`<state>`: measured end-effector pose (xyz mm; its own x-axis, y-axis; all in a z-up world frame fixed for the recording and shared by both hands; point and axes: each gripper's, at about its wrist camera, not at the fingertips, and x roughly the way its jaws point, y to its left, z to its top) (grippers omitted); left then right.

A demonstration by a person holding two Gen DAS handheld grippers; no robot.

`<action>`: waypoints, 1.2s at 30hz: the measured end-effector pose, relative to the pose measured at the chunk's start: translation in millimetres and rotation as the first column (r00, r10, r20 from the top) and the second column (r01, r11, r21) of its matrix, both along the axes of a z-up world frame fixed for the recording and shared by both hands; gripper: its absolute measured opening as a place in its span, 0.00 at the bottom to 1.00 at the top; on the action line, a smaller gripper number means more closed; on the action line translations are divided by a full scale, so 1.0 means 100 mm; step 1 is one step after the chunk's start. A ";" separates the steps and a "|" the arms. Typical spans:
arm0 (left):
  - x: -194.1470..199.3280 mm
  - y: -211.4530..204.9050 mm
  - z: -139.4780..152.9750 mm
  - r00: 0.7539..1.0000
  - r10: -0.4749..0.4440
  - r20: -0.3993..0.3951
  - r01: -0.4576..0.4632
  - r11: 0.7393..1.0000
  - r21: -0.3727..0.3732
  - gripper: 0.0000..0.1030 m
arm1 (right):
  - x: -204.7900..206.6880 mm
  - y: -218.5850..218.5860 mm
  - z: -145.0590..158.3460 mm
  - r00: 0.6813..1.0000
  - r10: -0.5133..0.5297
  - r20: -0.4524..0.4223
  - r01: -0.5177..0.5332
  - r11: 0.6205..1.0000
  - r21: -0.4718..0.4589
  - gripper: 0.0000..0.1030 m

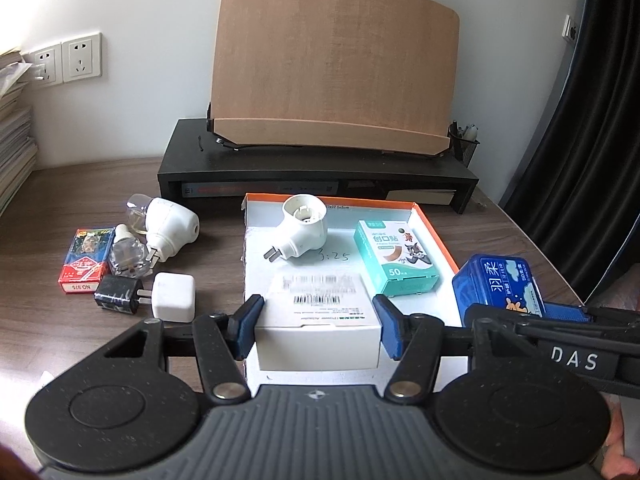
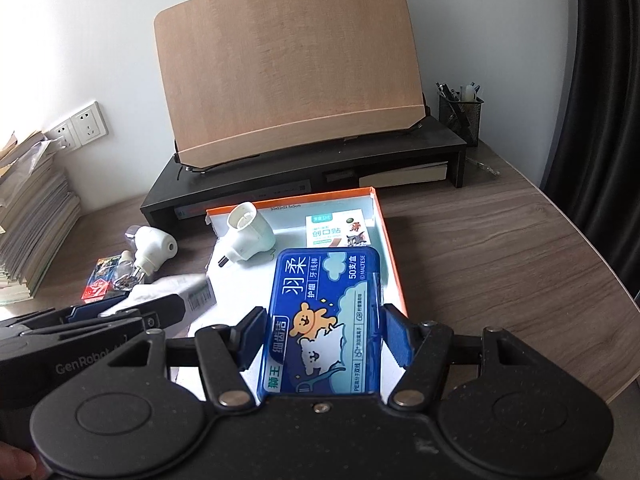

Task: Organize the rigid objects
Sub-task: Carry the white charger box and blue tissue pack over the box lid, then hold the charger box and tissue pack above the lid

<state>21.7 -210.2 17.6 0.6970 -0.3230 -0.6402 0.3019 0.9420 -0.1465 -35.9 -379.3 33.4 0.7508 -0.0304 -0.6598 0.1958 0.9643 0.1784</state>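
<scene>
Left claw (image 1: pixel 318 330) clamped on white carton (image 1: pixel 318 320), pads pressed to both sides, held over near end of orange-rimmed tray (image 1: pixel 436 228). Right claw (image 2: pixel 322 340) clamped on blue floss box (image 2: pixel 324 320), above tray's right side. In tray: white plug-in heater (image 1: pixel 300 228), teal plaster box (image 1: pixel 396 256). On counter (image 1: pixel 216 248) left of tray: second heater (image 1: pixel 168 228), white charger (image 1: pixel 174 302), black charger (image 1: pixel 118 300), card pack (image 1: pixel 86 260).

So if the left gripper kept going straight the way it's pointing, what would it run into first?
Holding the white carton, the left gripper would probably first bring it against the white plug-in device lying in the orange-rimmed tray. Depth is hard to judge, so the tray floor could come first.
</scene>
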 end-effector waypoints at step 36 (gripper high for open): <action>-0.10 0.01 0.02 1.000 0.021 0.014 -0.022 1.000 0.021 0.58 | -0.04 0.02 0.05 1.000 0.022 0.013 -0.022 1.000 -0.002 0.73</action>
